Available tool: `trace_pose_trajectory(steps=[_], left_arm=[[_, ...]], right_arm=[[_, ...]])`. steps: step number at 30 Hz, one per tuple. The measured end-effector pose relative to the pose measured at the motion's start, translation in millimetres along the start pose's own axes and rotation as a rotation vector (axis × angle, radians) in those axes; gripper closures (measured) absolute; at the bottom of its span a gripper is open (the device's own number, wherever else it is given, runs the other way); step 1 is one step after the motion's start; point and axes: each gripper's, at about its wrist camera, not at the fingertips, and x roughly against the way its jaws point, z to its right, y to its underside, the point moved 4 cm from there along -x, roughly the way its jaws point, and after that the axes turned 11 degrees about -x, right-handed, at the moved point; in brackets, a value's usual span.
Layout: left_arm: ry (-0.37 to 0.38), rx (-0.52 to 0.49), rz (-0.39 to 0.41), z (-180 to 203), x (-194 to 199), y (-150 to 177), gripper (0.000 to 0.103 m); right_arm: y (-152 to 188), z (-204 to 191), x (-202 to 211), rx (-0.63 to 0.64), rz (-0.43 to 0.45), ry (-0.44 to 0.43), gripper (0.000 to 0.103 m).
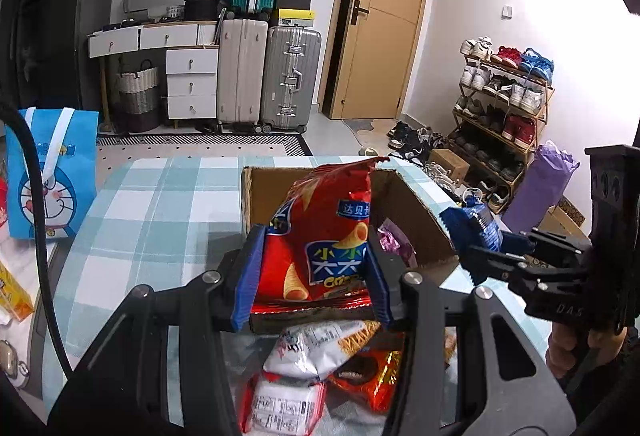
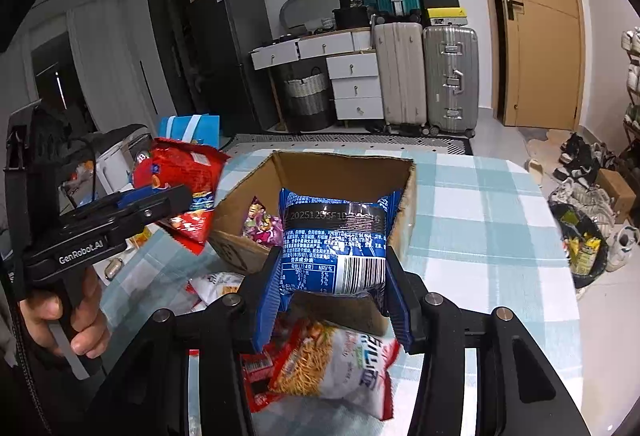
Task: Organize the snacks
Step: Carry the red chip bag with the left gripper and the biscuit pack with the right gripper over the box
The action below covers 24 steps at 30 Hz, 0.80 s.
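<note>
- left gripper (image 1: 312,272) jaws pinching red chip bag (image 1: 324,232), right gripper (image 2: 334,300) jaws pinching blue packet (image 2: 336,244)
- could snag on cardboard box (image 2: 256,176) near rim, or crush chips if squeezed harder

Cardboard box (image 2: 344,172) mouth open above, purple packet (image 2: 262,226) inside, loose snack packets (image 2: 332,364) crowding its near wall

Snack packets (image 2: 340,364) before cardboard box (image 2: 344,164)
</note>
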Motion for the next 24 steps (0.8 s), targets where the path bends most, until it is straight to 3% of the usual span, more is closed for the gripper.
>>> trace_pose_trajectory(steps=[24], left_arm=[[-0.042,-0.001,-0.041,-13,-93,-15,0.059]], right_arm=[[-20,-6,-57,-0.006,-0.019,-0.016,0.056]])
